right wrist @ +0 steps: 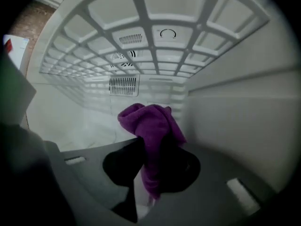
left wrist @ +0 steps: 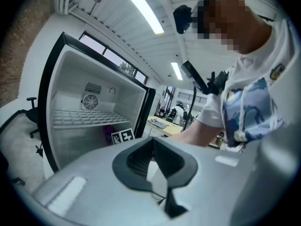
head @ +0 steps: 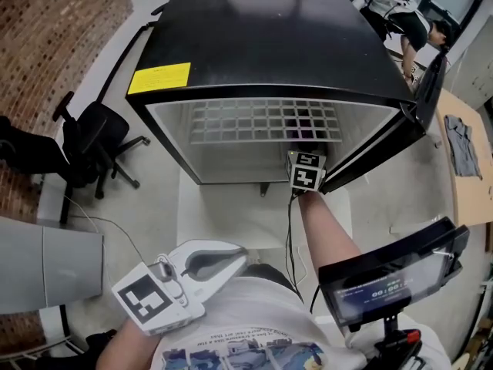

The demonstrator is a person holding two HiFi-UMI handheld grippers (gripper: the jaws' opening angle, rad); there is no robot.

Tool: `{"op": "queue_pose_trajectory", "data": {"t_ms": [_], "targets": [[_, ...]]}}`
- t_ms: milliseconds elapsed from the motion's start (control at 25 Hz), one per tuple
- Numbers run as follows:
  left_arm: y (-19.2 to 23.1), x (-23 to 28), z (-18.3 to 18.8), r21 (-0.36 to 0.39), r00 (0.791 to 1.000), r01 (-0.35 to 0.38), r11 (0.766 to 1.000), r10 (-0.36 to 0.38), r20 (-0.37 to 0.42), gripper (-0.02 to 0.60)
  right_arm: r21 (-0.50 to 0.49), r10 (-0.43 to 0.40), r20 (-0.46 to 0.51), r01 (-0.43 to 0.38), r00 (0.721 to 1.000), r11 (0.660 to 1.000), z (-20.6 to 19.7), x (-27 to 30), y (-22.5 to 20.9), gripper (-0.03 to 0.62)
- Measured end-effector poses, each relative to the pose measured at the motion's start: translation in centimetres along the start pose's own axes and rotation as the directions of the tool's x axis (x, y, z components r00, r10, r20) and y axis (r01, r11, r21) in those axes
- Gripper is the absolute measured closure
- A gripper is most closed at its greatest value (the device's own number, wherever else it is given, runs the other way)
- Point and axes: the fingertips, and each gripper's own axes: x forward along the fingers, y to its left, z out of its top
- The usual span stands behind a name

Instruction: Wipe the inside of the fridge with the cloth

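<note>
A small black fridge (head: 269,45) stands open in front of me, white inside, with a wire shelf (head: 266,122) across it. My right gripper (head: 305,169) reaches into the lower compartment at the right side. It is shut on a purple cloth (right wrist: 153,126), which bunches up above the jaws below the shelf (right wrist: 141,46), near the right wall (right wrist: 240,117). A bit of purple cloth (head: 302,134) shows through the shelf in the head view. My left gripper (head: 231,262) hangs near my body, well outside the fridge (left wrist: 89,112), jaws shut with nothing between them.
The fridge door (head: 393,141) swings open to the right. A black office chair (head: 96,141) stands left of the fridge by a brick wall. A wooden table (head: 466,160) with a grey cloth lies at the right. A chest-mounted screen (head: 389,280) sits at lower right. Another person (head: 400,21) stands behind.
</note>
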Motion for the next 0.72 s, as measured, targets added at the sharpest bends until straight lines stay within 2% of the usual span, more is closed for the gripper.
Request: {"op": "queue_pose_trajectory", "data": {"t_ms": [240, 720], "targets": [[1.4, 0.9, 0.4, -0.017, 0.999, -0.033, 0.999, 0.033, 0.001, 0.577, -0.002, 0.041, -0.04, -0.041, 0.998, 0.999, -1.4, 2.2, 0.7, 0.514], [1.8, 0.8, 0.1, -0.042, 0.998, -0.069, 0.997, 0.069, -0.003, 0.577, 0.004, 0.17, -0.063, -0.17, 0.983, 0.985, -1.9, 3.3, 6.2, 0.514]]}}
